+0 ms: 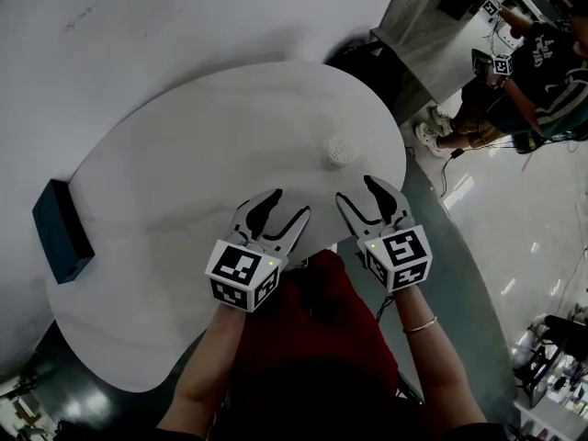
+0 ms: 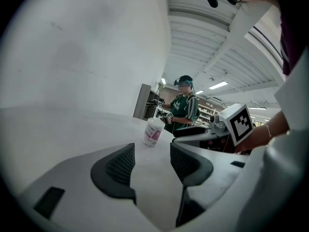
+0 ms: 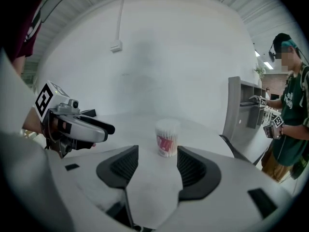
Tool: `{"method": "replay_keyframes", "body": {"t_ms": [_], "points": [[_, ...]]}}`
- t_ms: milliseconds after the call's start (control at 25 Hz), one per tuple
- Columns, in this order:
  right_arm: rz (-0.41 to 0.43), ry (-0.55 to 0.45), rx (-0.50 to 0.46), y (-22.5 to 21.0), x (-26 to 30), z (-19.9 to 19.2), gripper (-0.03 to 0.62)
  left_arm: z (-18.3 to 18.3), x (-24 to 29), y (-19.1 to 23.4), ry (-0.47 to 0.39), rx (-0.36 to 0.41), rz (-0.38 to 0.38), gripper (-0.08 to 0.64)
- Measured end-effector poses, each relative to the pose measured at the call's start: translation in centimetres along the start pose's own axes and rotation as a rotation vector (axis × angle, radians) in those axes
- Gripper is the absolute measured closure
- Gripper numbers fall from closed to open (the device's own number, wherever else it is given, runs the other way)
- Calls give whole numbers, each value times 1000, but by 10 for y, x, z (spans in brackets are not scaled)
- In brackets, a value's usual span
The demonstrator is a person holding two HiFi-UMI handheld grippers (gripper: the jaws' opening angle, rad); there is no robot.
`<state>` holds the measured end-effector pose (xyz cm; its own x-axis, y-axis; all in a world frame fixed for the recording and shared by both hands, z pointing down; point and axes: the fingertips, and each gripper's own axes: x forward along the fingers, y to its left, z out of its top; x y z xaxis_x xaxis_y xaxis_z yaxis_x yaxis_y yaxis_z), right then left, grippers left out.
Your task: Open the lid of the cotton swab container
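Small clear plastic cotton swab container (image 1: 341,150) w/ white lid and red label stands upright on the white rounded worktop (image 1: 184,154), long axis vertical, lid on top and not yet off. Both tongs are on the person's side of the container, apart from it. Right tongs (image 1: 356,191) are nearer, container straight ahead, centred on the jaw gap. Left tongs (image 1: 289,205) are farther, container ahead and to the right. Both prs of jaws spread, nothing btwn them. Likely 1 steadies the body, the other takes the lid.

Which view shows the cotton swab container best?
The right gripper view: the cotton swab container stands centred, swabs and red label visible. The left gripper view shows it smaller; the head view, only its top.
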<state>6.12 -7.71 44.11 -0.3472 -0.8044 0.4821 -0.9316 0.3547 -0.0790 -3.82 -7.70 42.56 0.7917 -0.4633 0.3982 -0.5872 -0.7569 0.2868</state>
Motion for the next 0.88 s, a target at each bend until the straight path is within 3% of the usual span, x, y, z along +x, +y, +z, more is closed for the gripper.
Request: {"method": "replay_keyframes", "body": {"t_ms": [440, 880], "points": [[88, 64, -109, -19, 38, 1, 344, 0, 16, 17, 24, -44, 74, 321], [243, 99, -249, -18, 57, 6, 334, 4, 29, 30, 5, -124, 136, 313]]}}
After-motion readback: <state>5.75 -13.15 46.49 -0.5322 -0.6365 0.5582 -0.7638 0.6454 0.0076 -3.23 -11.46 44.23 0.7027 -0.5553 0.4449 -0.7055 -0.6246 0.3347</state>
